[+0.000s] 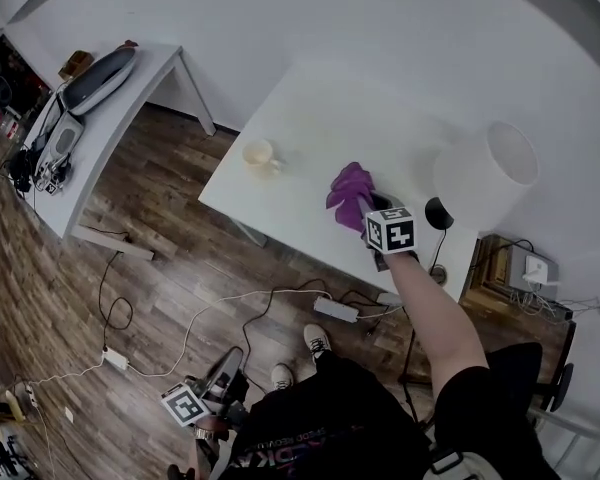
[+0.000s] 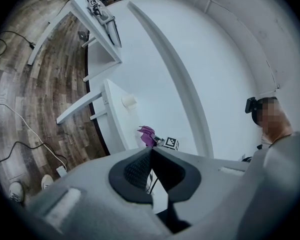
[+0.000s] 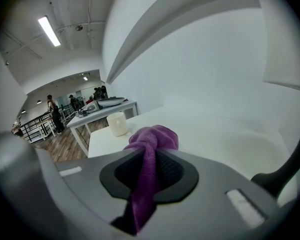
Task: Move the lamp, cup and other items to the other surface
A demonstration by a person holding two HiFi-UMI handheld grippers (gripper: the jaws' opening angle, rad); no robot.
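R gripper jaws pinch crumpled purple cloth over smooth white table; L gripper jaws pressed together.

The right arm stretches toward 11 o'clock, the right tongs clamped on a purple cloth. The left tongs hang low at 7 o'clock, jaws together, nothing between them.

bright even light, fisheye-warped dark edges
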